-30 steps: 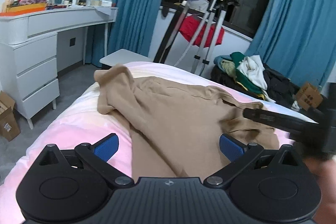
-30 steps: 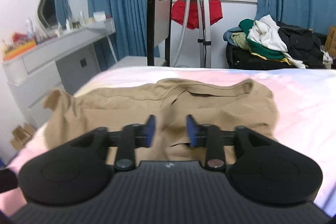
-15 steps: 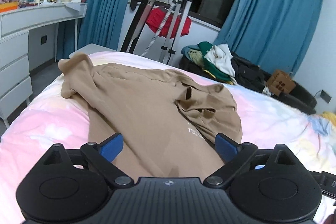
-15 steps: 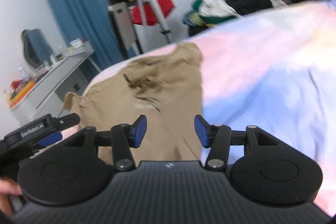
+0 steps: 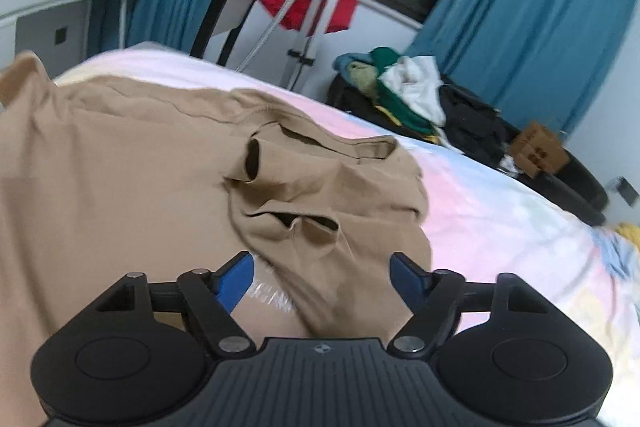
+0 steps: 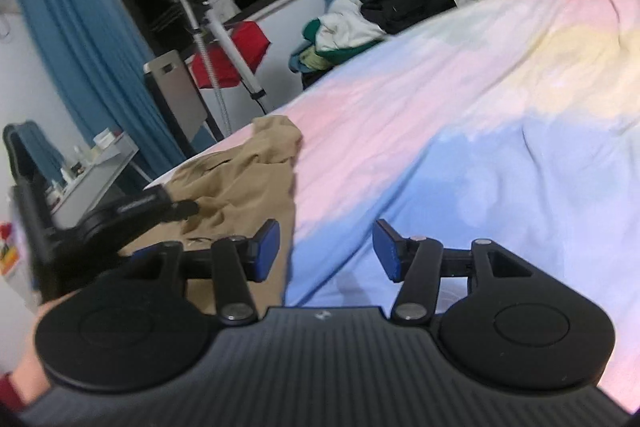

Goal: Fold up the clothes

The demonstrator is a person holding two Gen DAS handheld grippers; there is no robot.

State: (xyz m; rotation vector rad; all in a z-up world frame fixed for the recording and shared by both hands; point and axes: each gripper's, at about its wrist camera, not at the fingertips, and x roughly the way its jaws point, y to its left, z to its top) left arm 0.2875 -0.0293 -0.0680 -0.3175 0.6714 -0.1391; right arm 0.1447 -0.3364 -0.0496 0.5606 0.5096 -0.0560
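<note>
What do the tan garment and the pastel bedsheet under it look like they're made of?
Tan garment: soft matte knit, probably cotton jersey, since it slumps in loose, rounded folds. Pastel bedsheet: thin woven fabric, likely cotton, matte with fine creases.

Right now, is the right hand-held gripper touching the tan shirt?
Cannot tell. In the right wrist view the right hand-held gripper stands open at the tan shirt's edge, but no contact or gap shows plainly.

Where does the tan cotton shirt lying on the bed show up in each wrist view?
Left wrist: the tan cotton shirt fills the left and centre, just beyond the open left gripper.
Right wrist: it lies at left-centre, left of the open right gripper.
Shared landmark: the red cloth on the drying rack.
</note>
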